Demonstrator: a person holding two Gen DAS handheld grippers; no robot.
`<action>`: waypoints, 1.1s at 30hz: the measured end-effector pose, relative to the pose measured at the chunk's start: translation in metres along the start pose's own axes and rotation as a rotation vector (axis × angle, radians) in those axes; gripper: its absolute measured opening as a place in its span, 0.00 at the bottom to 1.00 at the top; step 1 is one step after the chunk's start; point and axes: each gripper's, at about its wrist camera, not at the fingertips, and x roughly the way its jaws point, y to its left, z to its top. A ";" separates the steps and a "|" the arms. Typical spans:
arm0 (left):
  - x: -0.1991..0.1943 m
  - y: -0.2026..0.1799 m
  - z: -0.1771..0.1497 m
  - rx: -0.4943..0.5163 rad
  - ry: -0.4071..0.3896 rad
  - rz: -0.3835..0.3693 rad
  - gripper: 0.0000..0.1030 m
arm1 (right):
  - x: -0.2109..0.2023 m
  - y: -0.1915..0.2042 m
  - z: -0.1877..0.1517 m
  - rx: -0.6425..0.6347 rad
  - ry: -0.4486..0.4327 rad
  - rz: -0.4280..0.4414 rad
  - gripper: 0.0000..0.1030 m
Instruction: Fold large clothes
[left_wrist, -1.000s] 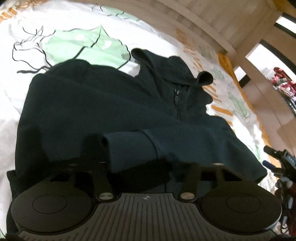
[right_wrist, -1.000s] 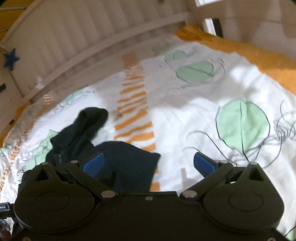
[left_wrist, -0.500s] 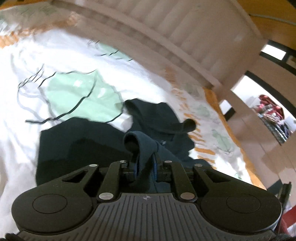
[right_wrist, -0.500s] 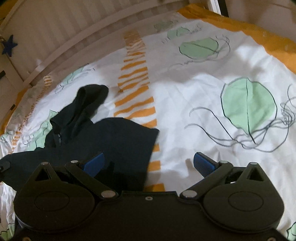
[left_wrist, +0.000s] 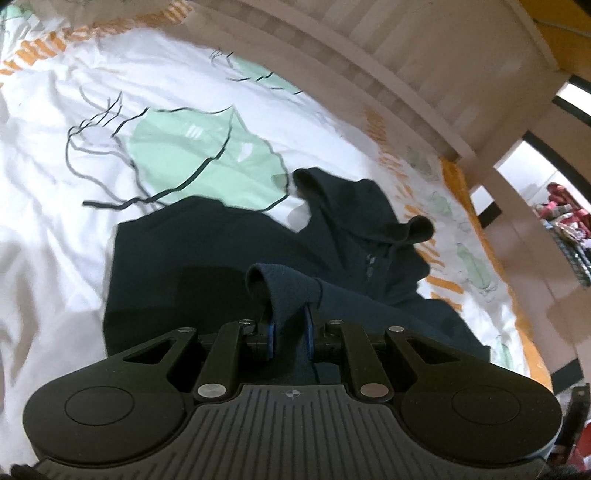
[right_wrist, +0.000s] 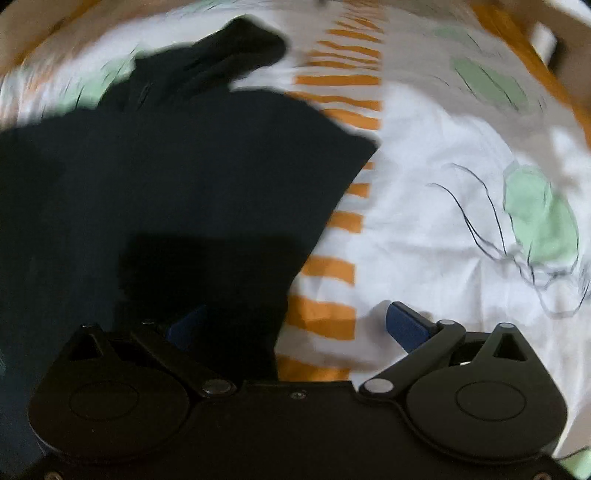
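A dark navy hooded sweater (left_wrist: 207, 251) lies spread on the bed, its hood (left_wrist: 373, 214) toward the headboard. My left gripper (left_wrist: 290, 334) is shut on a fold of the sweater's sleeve cuff (left_wrist: 284, 288), holding it raised above the body of the garment. In the right wrist view the sweater (right_wrist: 166, 177) fills the left half, and my right gripper (right_wrist: 295, 325) is open just above its right edge, one blue pad (right_wrist: 404, 325) over the sheet, the other over the dark fabric. This view is blurred by motion.
The bed sheet (left_wrist: 74, 229) is white with green leaf shapes and orange stripes (right_wrist: 332, 266). A white slatted headboard (left_wrist: 424, 55) runs along the far side. A wooden post and a window stand at the right (left_wrist: 517, 206).
My left gripper closed on the sleeve cuff and lifted it over the sweater. My right gripper moved down and left toward the sweater's right edge, staying open.
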 end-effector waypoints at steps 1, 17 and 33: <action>0.001 0.002 -0.001 -0.001 0.006 0.008 0.14 | 0.000 -0.002 0.001 0.010 0.009 0.008 0.99; 0.015 0.012 -0.021 0.164 0.069 0.211 0.16 | 0.000 -0.017 0.004 0.075 0.035 0.056 0.99; -0.005 -0.001 -0.025 0.199 -0.054 0.158 0.82 | -0.010 -0.037 0.005 0.166 0.023 0.086 0.99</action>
